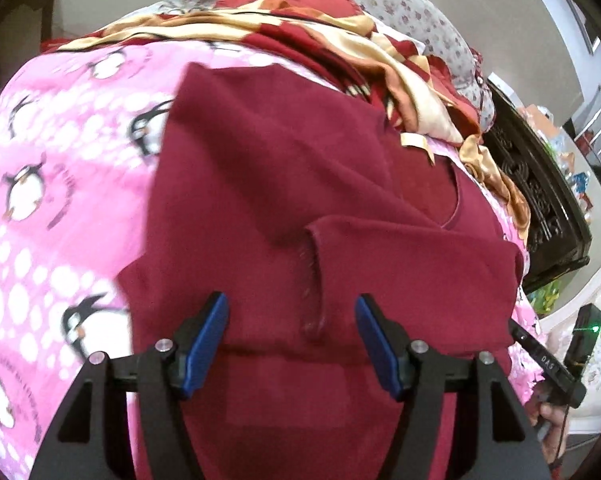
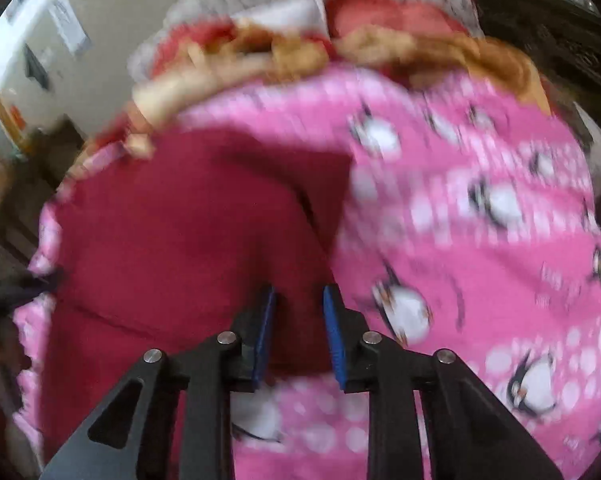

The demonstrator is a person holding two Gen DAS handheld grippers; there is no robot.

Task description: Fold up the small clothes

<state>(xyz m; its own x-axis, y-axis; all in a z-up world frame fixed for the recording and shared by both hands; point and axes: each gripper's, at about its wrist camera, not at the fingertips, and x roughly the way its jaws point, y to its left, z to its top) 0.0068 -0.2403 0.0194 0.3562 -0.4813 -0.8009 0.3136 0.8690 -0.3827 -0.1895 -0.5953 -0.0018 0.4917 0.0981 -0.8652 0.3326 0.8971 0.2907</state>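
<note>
A maroon small garment (image 1: 300,184) lies partly folded on a pink penguin-print blanket (image 1: 60,168). A folded sleeve with a stitched hem (image 1: 314,280) lies across its middle. My left gripper (image 1: 291,304) is open just above the garment's near part, with the hem between its blue pads. In the blurred right wrist view the same garment (image 2: 172,232) lies on the blanket (image 2: 480,240). My right gripper (image 2: 299,300) stands partly open over the garment's near right edge, and nothing shows gripped between its pads.
A heap of red, gold and cream cloth (image 1: 340,36) lies at the far side of the blanket, against a floral grey pillow (image 1: 412,4). A dark carved wooden bed frame (image 1: 540,184) stands to the right. The other gripper's body (image 1: 556,356) shows at the lower right.
</note>
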